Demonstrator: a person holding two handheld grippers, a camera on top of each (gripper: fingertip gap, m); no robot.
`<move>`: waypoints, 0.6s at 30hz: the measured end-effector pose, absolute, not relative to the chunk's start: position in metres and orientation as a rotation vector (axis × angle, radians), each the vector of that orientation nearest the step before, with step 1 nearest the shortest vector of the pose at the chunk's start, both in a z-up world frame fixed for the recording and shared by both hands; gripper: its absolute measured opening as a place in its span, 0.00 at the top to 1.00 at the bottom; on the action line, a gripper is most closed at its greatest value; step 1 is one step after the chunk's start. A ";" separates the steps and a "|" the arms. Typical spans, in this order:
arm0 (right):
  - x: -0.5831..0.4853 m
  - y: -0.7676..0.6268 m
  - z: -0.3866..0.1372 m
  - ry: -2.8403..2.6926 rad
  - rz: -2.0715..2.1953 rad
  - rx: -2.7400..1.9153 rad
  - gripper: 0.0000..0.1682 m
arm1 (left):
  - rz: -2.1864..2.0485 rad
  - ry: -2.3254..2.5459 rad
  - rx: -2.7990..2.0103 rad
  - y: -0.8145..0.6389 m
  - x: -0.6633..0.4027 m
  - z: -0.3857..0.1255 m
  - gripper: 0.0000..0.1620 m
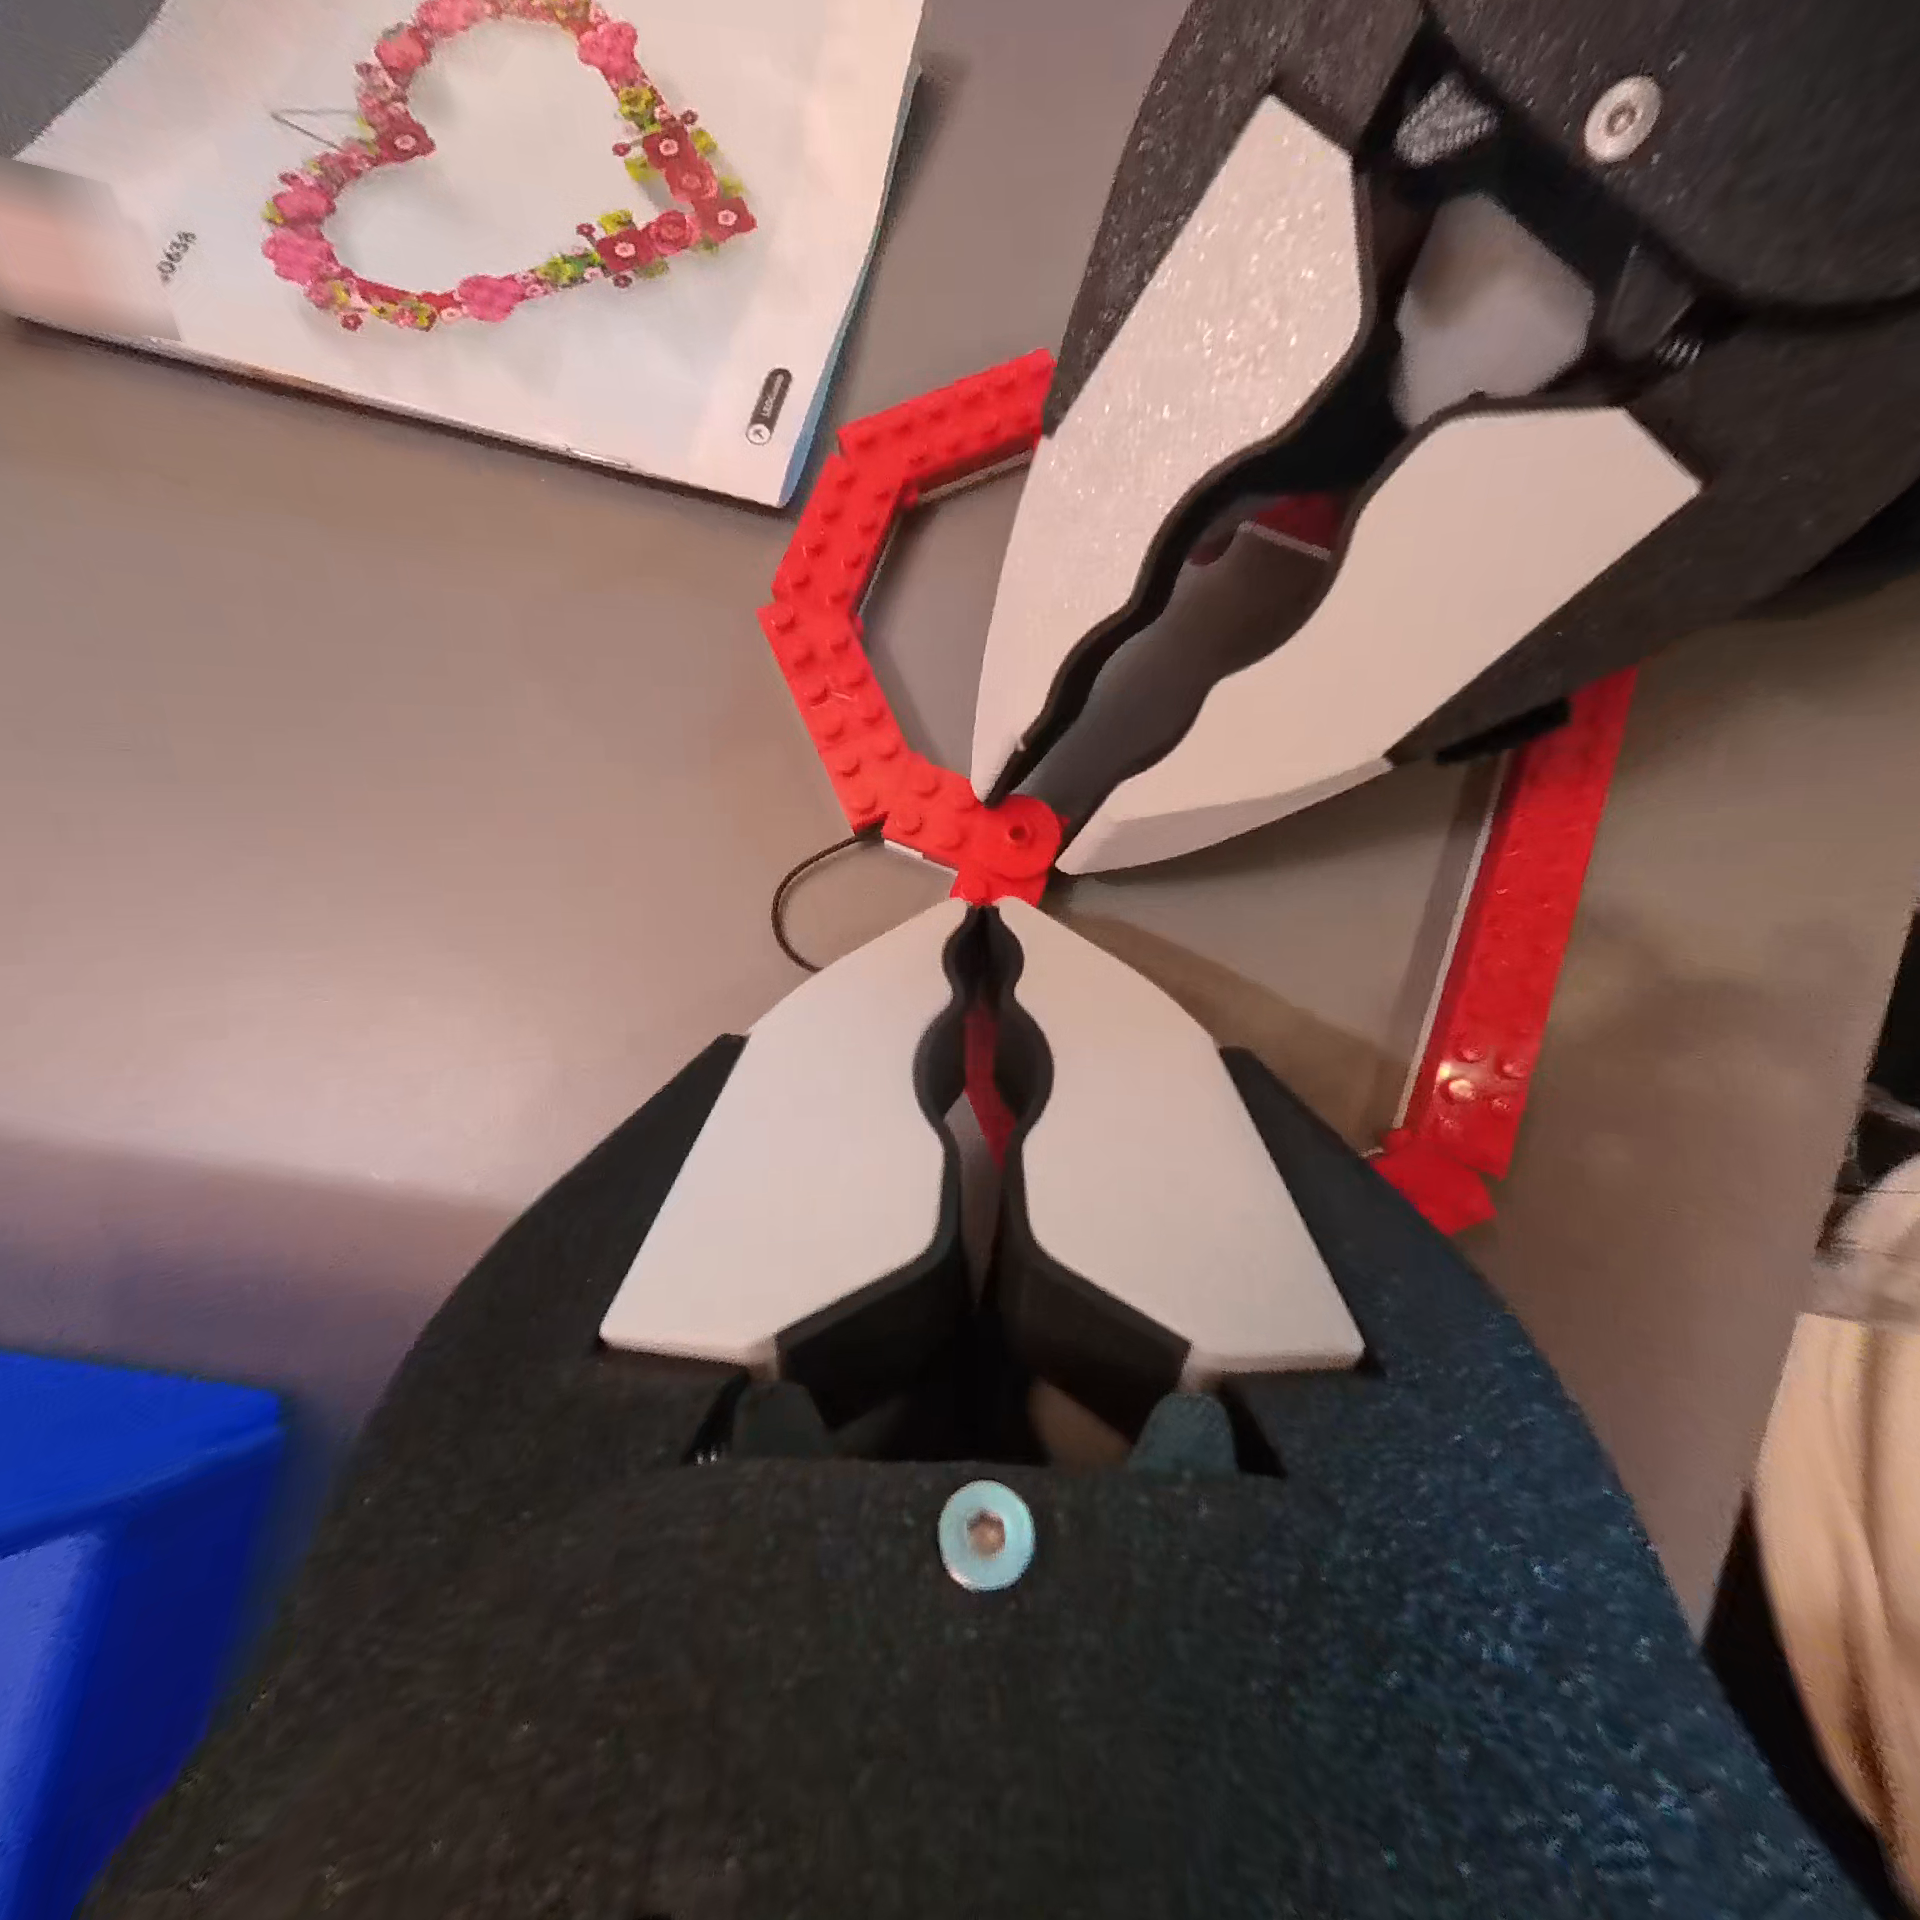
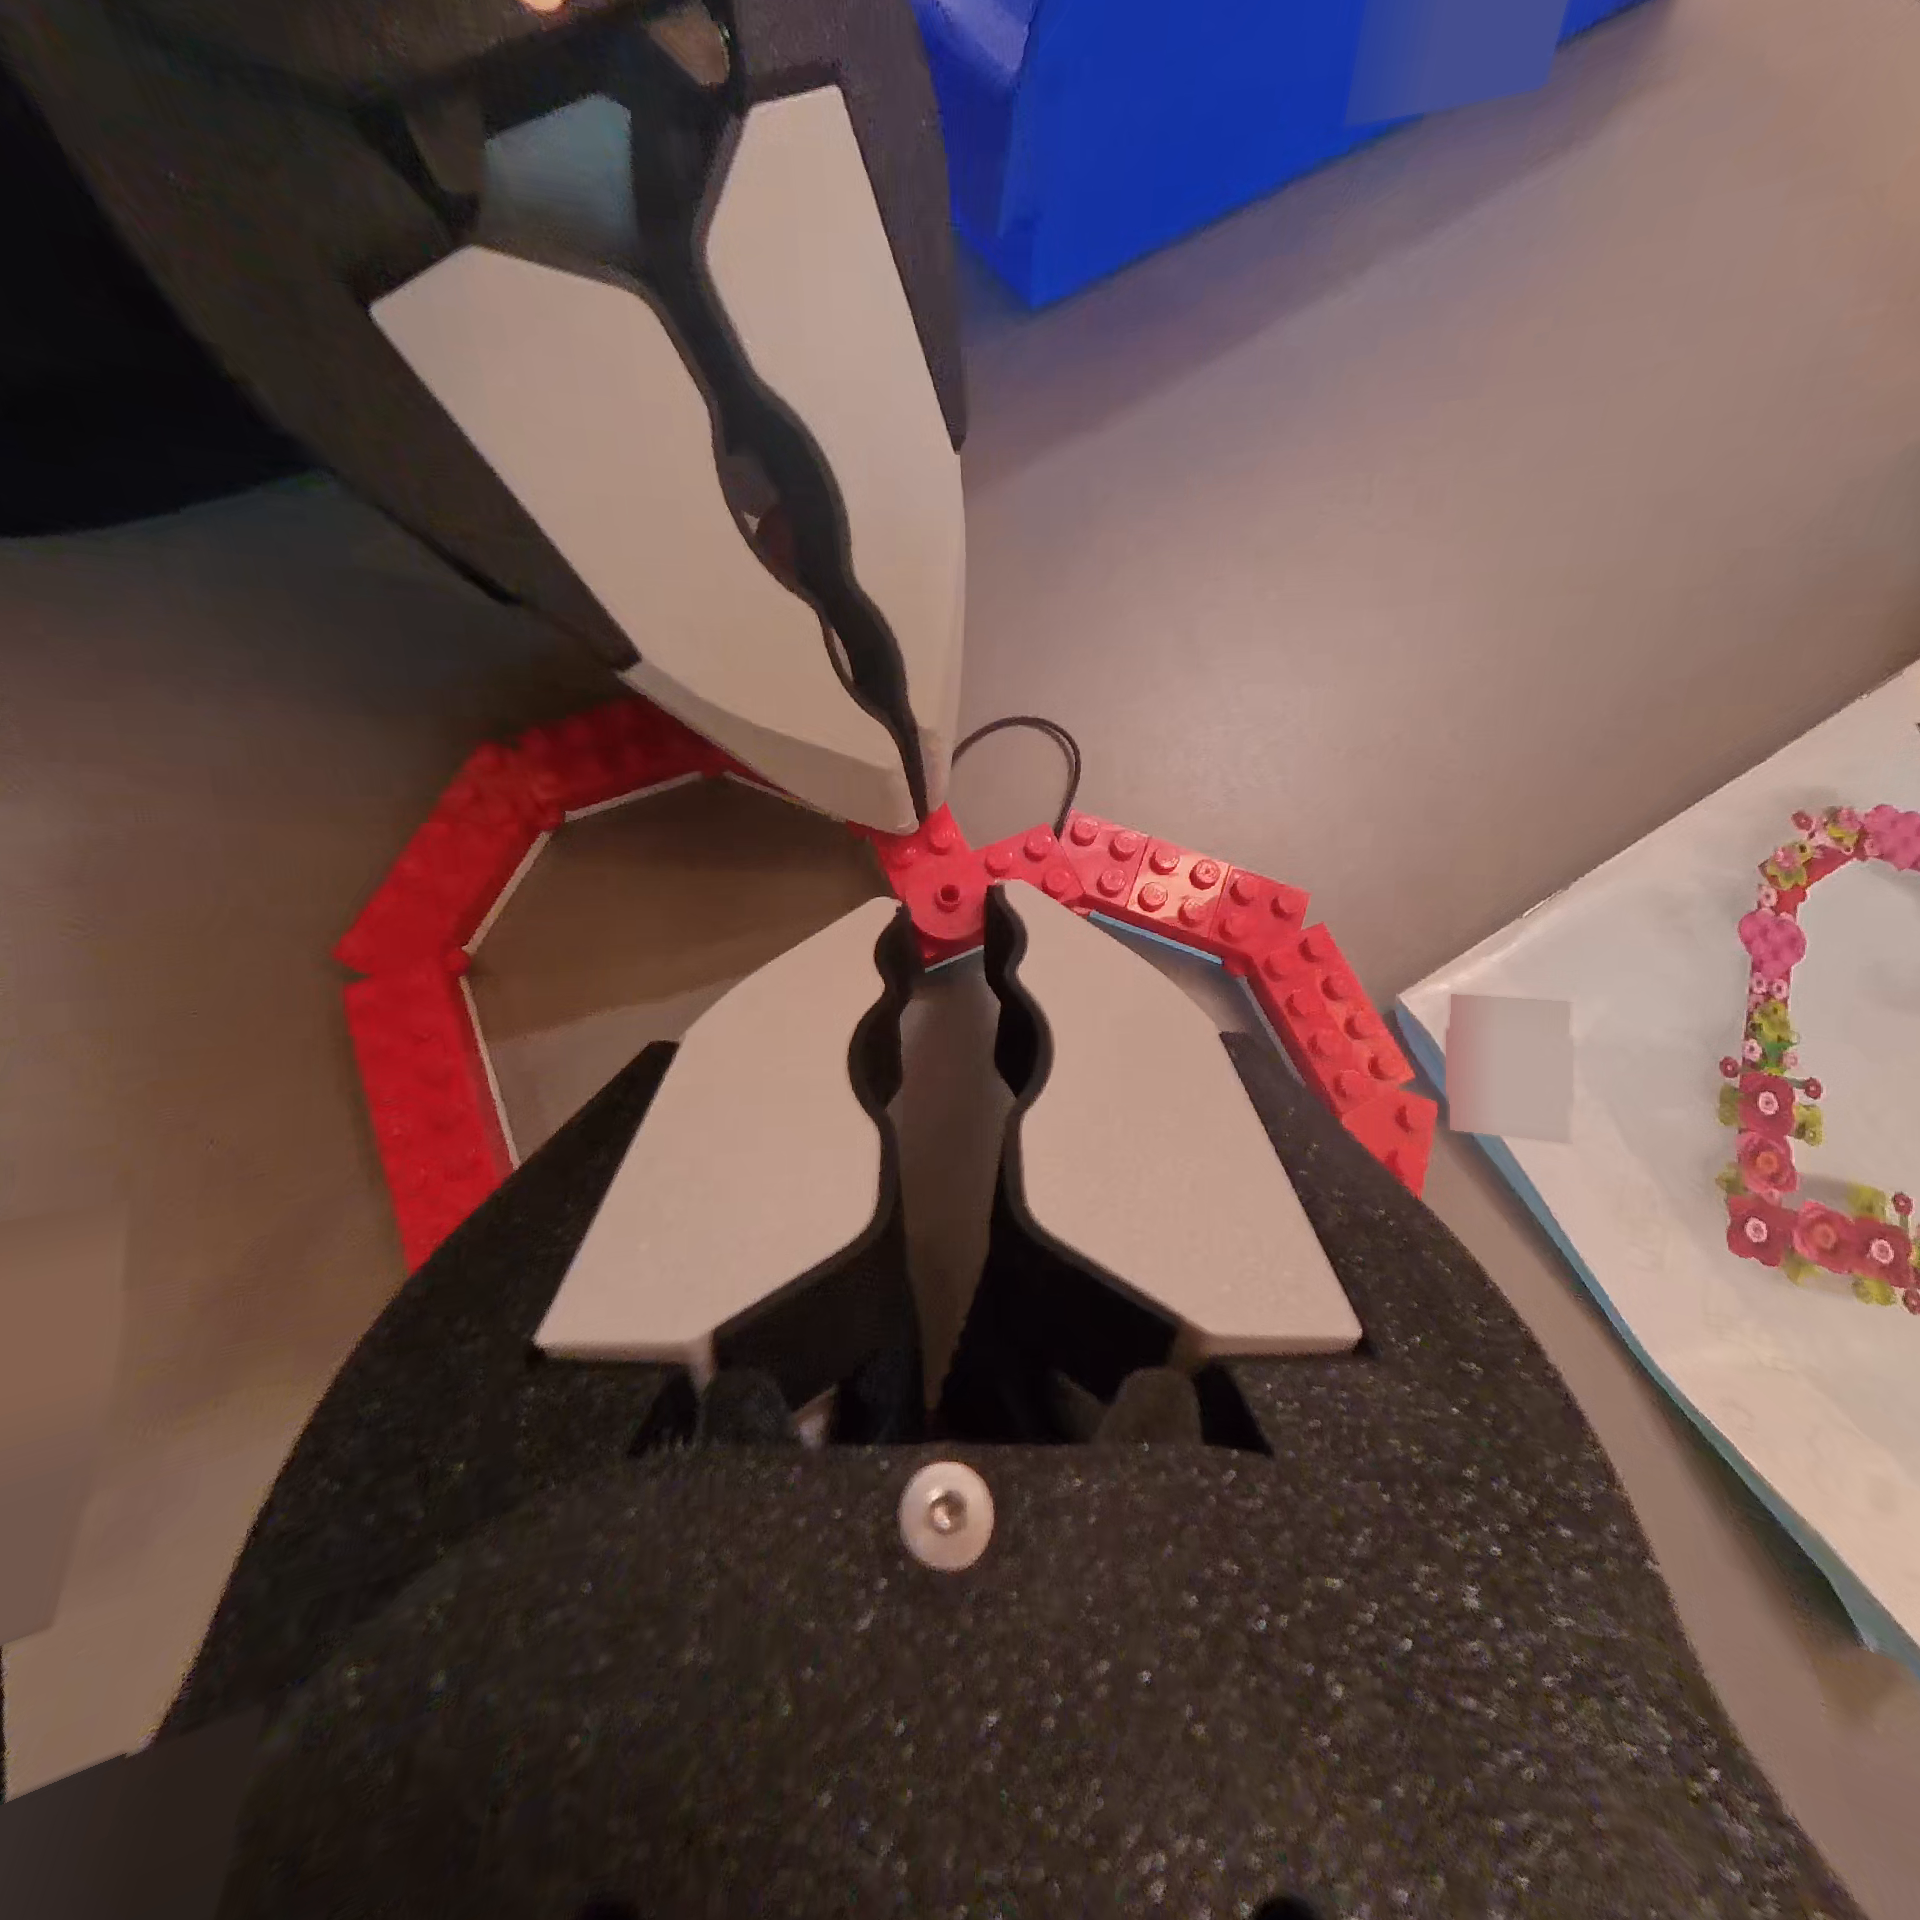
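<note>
Left gripper (image 1: 982, 906) has its fingers pressed together, tips pinching the edge of the red round piece (image 1: 1016, 840) at the notch of a red brick frame (image 1: 847, 623) lying flat on the grey table (image 1: 364, 727). Opposite it, the right gripper (image 2: 948, 914) stands slightly parted, its two tips set on either side of that same round piece (image 2: 948, 896), gripping it from the inner side of the frame (image 2: 1288, 935). In the right wrist view the left gripper (image 2: 920, 805) comes down from the upper left and meets the piece from the far side; in the left wrist view the right gripper (image 1: 1023, 805) reaches in from the upper right. A thin black loop of cord (image 2: 1023, 743) sticks out from the frame just behind the round piece. Studded plates run off both ways from the notch in two curved arms, with a pale layer showing under their inner edge. Farther off, a booklet (image 1: 582, 353) showing a heart of flowers lies on the table near the frame, and a blue bin (image 2: 1195, 135) stands beyond it.
</note>
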State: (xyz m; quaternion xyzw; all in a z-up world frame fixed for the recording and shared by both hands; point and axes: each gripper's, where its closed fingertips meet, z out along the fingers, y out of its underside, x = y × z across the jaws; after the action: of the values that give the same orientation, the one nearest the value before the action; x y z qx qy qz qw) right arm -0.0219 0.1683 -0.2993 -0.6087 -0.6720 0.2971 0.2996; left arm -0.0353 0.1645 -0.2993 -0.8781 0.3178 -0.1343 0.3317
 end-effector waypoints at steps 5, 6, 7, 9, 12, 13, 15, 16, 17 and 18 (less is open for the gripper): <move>-0.022 0.168 -0.297 -1.755 0.816 -1.626 0.92 | -0.348 0.825 -2.270 0.163 -0.035 -0.299 1.00; -0.026 0.166 -0.286 -1.693 0.908 -1.609 1.00 | -0.417 0.843 -2.277 0.158 -0.027 -0.301 1.00; -0.033 0.167 -0.256 -1.530 1.082 -1.576 1.00 | -0.456 0.862 -2.262 0.155 -0.019 -0.301 0.99; -0.030 0.177 -0.251 -1.595 0.986 -1.580 1.00 | -0.439 0.877 -2.240 0.155 -0.016 -0.301 1.00; -0.015 0.174 -0.277 -1.777 0.894 -1.618 1.00 | -0.457 0.859 -2.238 0.156 -0.017 -0.301 1.00; -0.012 0.175 -0.275 -1.762 0.906 -1.615 1.00 | -0.450 0.861 -2.234 0.156 -0.017 -0.300 1.00; -0.004 0.178 -0.272 -1.754 0.906 -1.615 1.00 | -0.406 0.878 -2.209 0.157 -0.018 -0.300 1.00; 0.000 0.178 -0.268 -1.752 0.895 -1.602 1.00 | -0.386 0.873 -2.205 0.159 -0.019 -0.300 1.00; 0.005 0.176 -0.265 -1.753 0.892 -1.589 1.00 | -0.345 0.853 -2.204 0.162 -0.023 -0.299 1.00; 0.010 0.171 -0.260 -1.755 0.892 -1.577 1.00 | -0.301 0.838 -2.201 0.165 -0.026 -0.299 1.00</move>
State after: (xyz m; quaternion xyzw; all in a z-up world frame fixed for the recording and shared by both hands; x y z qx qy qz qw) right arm 0.0097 0.1713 -0.2604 -0.5955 -0.6627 0.3368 0.3045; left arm -0.0263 0.1655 -0.2992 -0.8595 0.3274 -0.1176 0.3744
